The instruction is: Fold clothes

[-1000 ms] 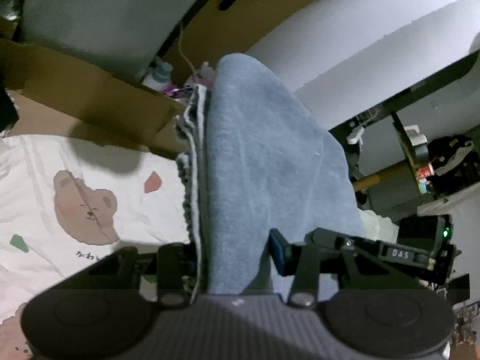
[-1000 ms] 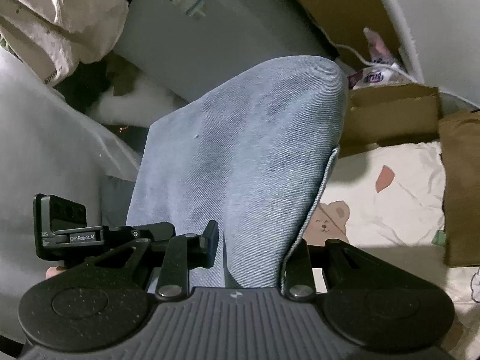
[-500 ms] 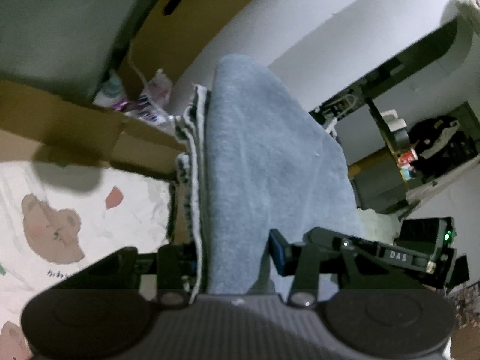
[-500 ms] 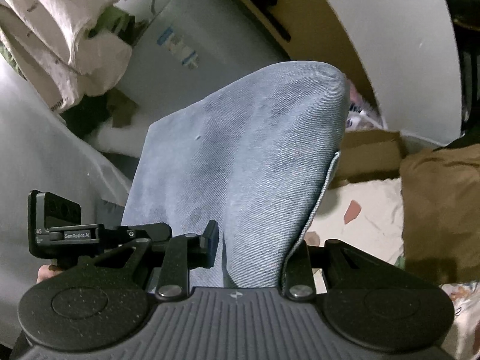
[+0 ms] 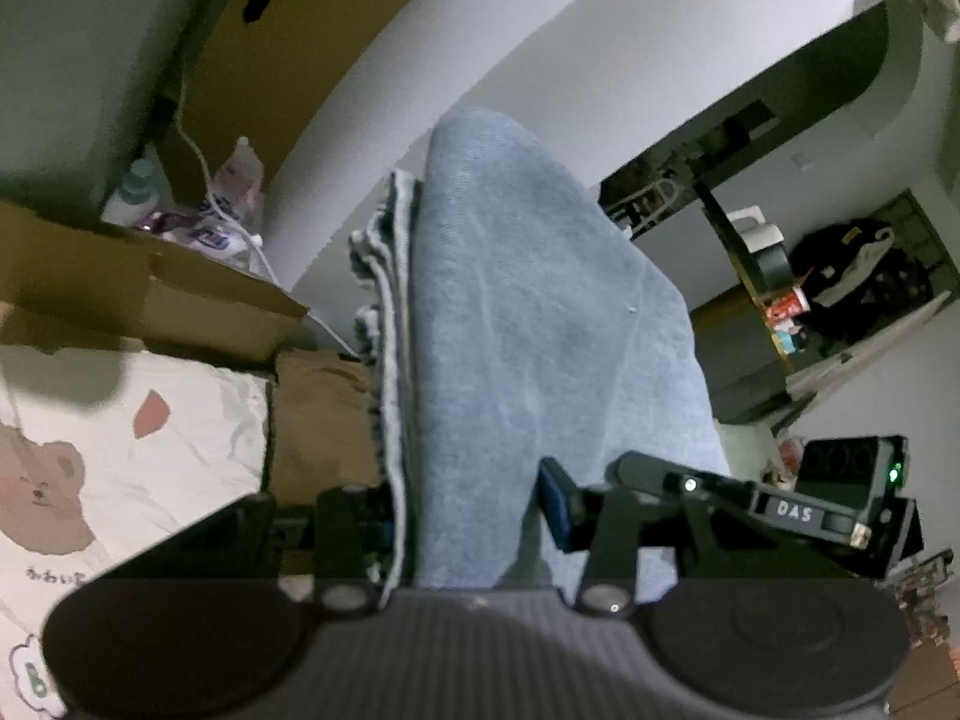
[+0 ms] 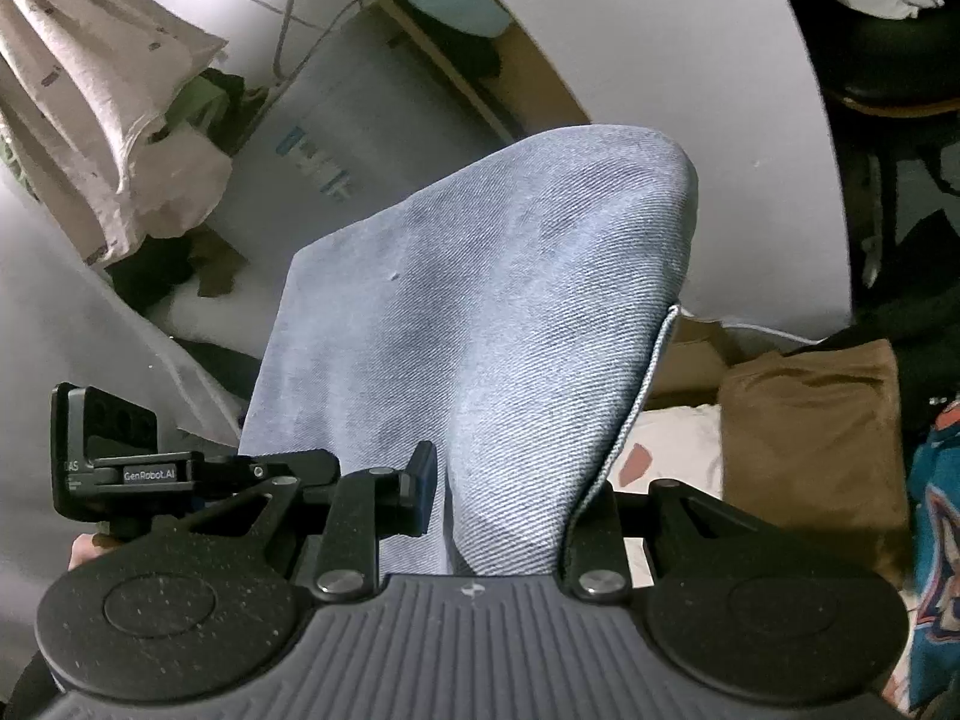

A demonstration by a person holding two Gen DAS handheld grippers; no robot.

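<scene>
A bear-print bedsheet (image 5: 120,450) is spread out at the lower left, with a brown folded cloth (image 5: 324,414) laid just beside it. An open cardboard box (image 5: 180,306) is parked behind the sheet, and a white cable (image 5: 240,234) is draped over its edge near some bottles (image 5: 141,192). In the right wrist view the same brown cloth (image 6: 810,420) is seen, with a teal printed fabric (image 6: 936,540) at the far right edge. Pale bags (image 6: 102,102) are piled up top left.

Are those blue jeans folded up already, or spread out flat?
Folded. The jeans show several stacked layer edges along one side, and both the left gripper and the right gripper hold the bundle in the air.
</scene>
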